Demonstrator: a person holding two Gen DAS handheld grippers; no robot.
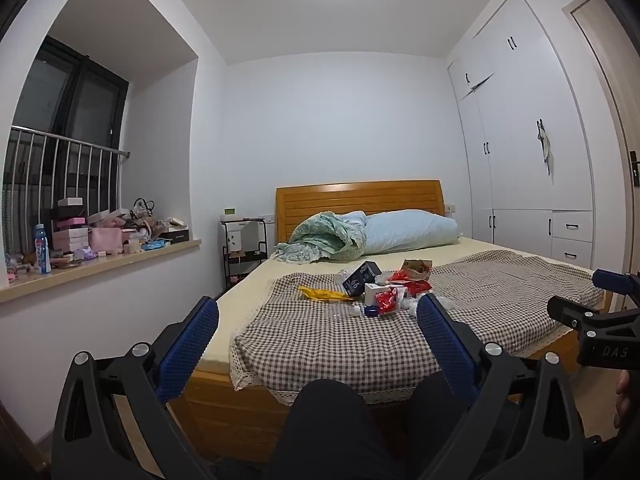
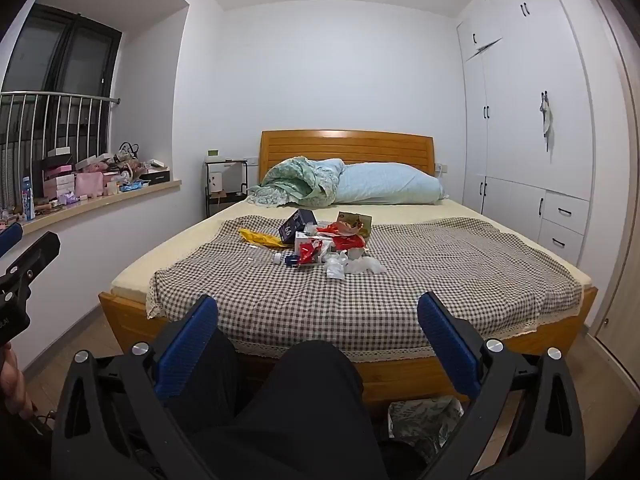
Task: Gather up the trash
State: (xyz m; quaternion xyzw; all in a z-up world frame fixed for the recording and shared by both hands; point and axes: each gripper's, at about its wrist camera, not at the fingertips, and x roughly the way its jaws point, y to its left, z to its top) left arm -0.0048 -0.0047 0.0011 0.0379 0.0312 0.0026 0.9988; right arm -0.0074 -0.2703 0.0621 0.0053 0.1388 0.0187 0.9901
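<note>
Your left gripper [image 1: 318, 322] and right gripper [image 2: 318, 320]: jaws stood fully spread, empty. Trash pile [image 2: 320, 242] lay uncollected mid-bed on checked cloth [image 2: 400, 292], well beyond both. Bag [image 2: 424, 412] sat on floor at bed foot. Nothing gathered; everything left.

Trash pile [image 2: 320, 240] lay mid-bed on the cloth [image 2: 400, 292]; pillow [image 2: 388, 188] behind it, wardrobe [image 2: 520, 120] right, windowsill [image 2: 100, 202] left.

A home bedroom: a wooden-framed bed [image 2: 400, 372] with a pillow [image 2: 388, 188] at its headboard, white built-in wardrobes [image 2: 516, 112] right of the bed, a cluttered windowsill [image 2: 100, 200] left.
</note>
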